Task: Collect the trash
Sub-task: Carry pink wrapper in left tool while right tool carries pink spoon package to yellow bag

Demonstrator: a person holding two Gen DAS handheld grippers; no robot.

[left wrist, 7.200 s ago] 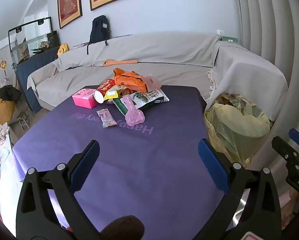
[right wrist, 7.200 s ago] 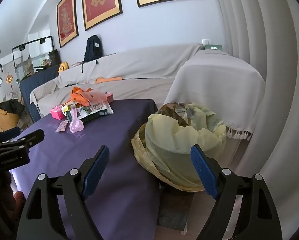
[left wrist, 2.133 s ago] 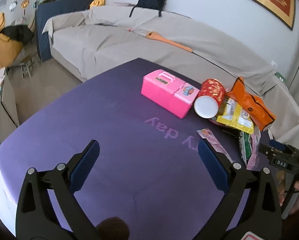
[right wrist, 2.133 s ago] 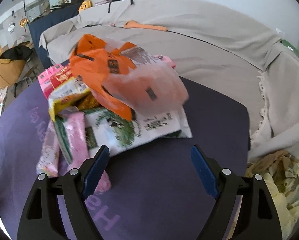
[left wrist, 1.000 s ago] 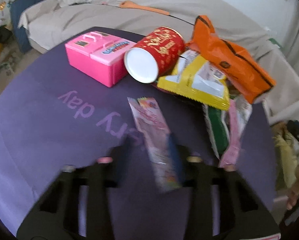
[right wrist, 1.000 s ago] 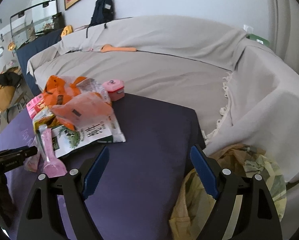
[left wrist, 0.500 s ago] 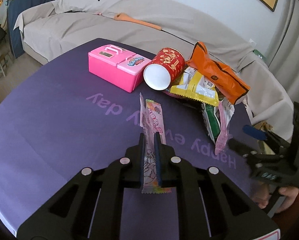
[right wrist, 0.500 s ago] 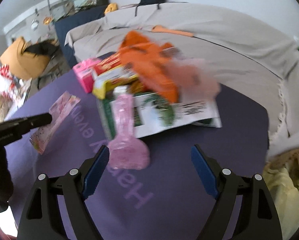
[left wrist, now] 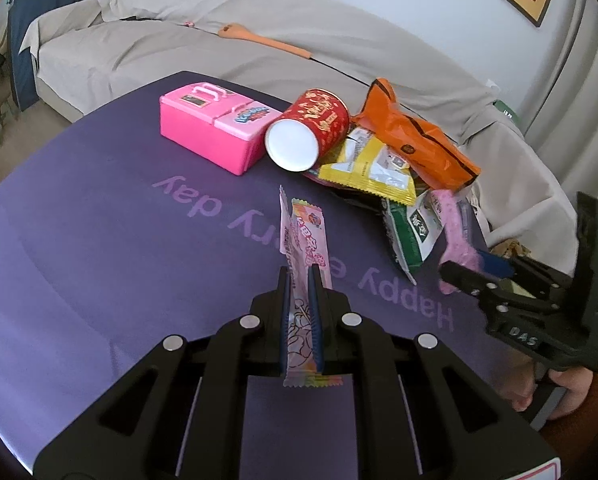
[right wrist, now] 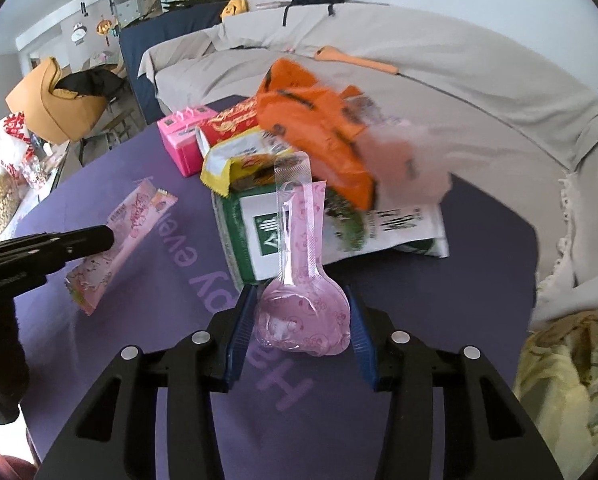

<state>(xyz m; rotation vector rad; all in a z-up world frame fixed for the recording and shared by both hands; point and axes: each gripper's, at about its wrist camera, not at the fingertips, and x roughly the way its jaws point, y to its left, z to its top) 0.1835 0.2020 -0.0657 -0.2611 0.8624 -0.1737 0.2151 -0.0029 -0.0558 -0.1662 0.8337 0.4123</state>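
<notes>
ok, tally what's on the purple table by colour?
Pink: 3 - toy box, snack wrapper, spoon packet
Red: 1 - can
Yellow: 1 - pouch
Orange: 1 - bag
Green and white: 1 - pouch
Total: 7

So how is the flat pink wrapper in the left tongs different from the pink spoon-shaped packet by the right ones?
The pink wrapper is a flat printed strip; the spoon packet is clear moulded plastic with a round bulging end. The left tongs are shut on the wrapper, lifting it, while the right tongs have just been closing around the packet, which lies on the purple cloth, grip unclear. Both are pink.
</notes>
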